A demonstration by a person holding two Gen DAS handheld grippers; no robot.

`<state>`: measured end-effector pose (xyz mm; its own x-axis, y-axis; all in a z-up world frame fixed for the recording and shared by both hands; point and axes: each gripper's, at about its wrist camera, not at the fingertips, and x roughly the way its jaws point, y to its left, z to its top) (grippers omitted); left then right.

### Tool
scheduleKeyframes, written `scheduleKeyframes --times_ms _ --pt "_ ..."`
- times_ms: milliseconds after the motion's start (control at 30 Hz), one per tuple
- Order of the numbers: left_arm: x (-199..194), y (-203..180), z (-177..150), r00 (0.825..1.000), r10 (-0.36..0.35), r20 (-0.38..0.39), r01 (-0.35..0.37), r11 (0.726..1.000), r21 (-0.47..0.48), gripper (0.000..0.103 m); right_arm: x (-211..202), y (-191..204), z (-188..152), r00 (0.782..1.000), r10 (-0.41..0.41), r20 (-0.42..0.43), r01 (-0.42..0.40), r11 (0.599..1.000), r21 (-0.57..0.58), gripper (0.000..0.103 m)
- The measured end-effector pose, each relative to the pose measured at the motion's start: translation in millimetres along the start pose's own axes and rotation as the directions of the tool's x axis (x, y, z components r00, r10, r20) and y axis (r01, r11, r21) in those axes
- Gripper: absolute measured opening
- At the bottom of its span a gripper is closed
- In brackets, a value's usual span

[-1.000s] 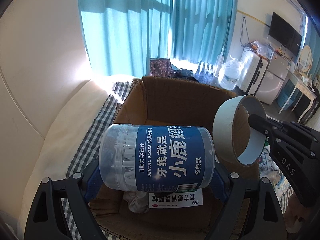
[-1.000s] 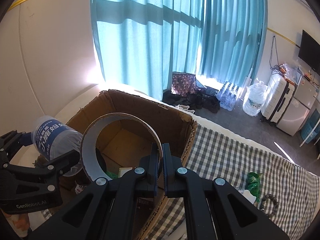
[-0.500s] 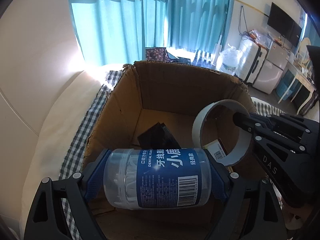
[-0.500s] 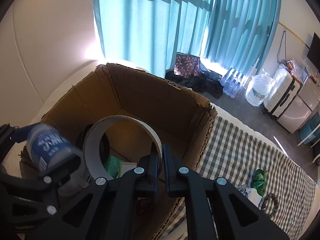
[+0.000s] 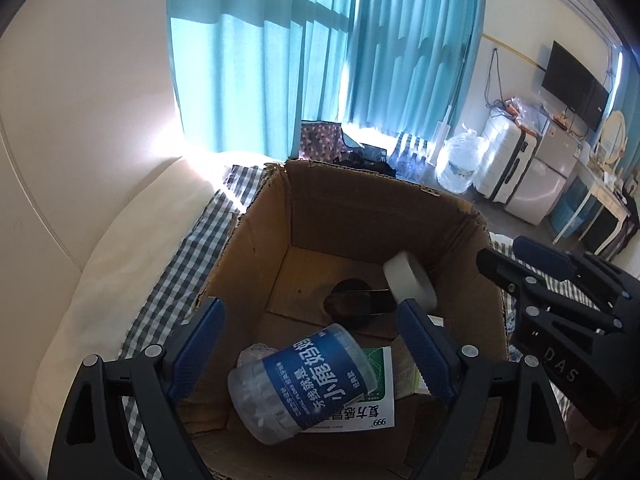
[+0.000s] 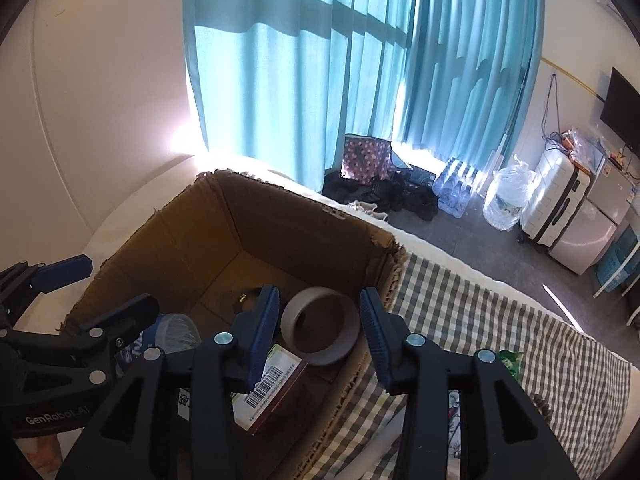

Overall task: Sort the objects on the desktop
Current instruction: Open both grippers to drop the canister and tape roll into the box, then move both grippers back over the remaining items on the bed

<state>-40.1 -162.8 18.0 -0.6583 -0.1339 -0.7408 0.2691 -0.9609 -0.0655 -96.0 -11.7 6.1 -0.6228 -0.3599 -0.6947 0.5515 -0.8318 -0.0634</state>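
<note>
Over the box [image 5: 400, 216] we hold both grippers, pointing down into it. Our left gripper [image 5: 312, 344] stands wide, its blue pads clear of the floss jar [image 5: 304, 384], which lies tilted inside the box below them, its clear end toward us, across a white and green packet [image 5: 380, 400]. Our right gripper [image 6: 320, 328] is opening; the tape roll [image 6: 320, 330] shows between its pads, touching neither, lower down inside the box by the right wall. From the left view the roll [image 5: 410, 284] appears blurred, so we cannot tell whether it rests on anything. Beside it lies a dark round thing [image 5: 352, 304] on the box floor, and a carton with a barcode [image 6: 272, 384] sits beneath the right gripper. Checked cloth [image 6: 500, 320] covers the surface to the right of the box.
</note>
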Motion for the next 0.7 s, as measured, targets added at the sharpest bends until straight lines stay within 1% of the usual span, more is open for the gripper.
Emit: scheduleKeyframes --times_ms 200,433,600,667,700 --pt "-4 -7 1 1.000 0.000 0.022 0.000 1.000 0.011 0.090 -18 -7 -4 1.000 -0.017 0.021 0.017 0.999 0.033 0.042" --pt "-11 -20 0 0.999 0.007 0.037 -0.008 0.999 0.036 0.091 -39 -25 -13 0.999 -0.029 0.039 0.026 0.997 0.076 0.042" --pt "-18 -45 -5 0.999 -0.007 0.054 0.002 0.995 0.096 0.094 -53 -38 -19 0.998 -0.047 0.034 0.044 0.996 0.083 0.042" --pt "-20 -56 -7 0.998 -0.019 0.059 0.012 0.993 0.120 0.095 -60 -45 -22 0.998 -0.056 0.037 0.053 0.994 0.092 0.044" --pt "-21 -61 -8 0.998 -0.023 0.059 0.015 0.991 0.130 0.096 -63 -48 -23 0.997 -0.062 0.040 0.058 0.994 0.096 0.048"
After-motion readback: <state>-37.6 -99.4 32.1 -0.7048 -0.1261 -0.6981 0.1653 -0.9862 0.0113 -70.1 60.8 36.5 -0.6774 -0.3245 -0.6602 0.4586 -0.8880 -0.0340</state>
